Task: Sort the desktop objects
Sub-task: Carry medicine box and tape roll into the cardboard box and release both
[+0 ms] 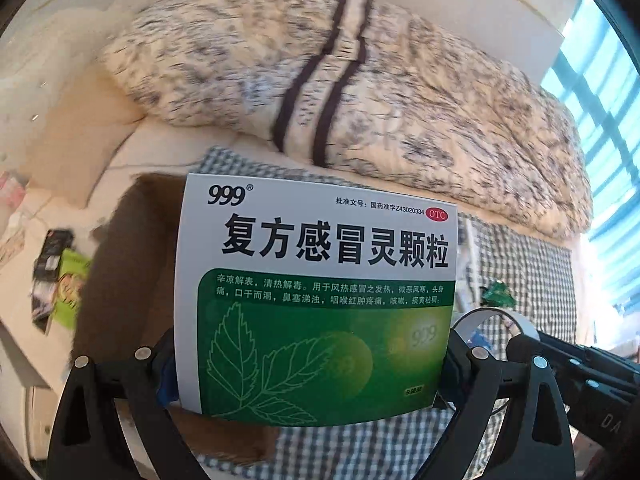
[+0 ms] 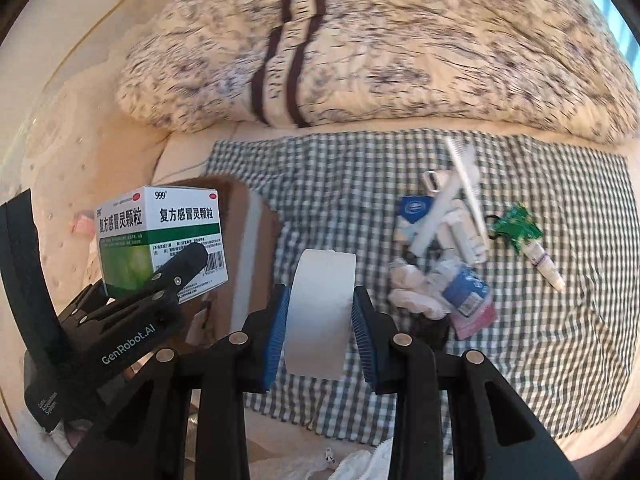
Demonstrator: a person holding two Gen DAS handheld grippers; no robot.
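**Operator:** Medicine box (image 1: 316, 300) is pinched across its width in my left tool (image 1: 308, 364), held in the air above the brown box (image 2: 248, 216). Tape roll (image 2: 320, 312) is clamped between the blue pads (image 2: 276, 332) of my right tool (image 2: 322, 334), also aloft.

**Inspector:** Remaining items?

**Operator:** A heap of small items (image 2: 448, 248) lies on the checked cloth (image 2: 560, 340) over the bed, quilt (image 2: 400, 48) behind.

**Inspector:** Step in hand?

**Operator:** Carrying, I judge. Next calls for setting both down in the brown box, one tool at a time.
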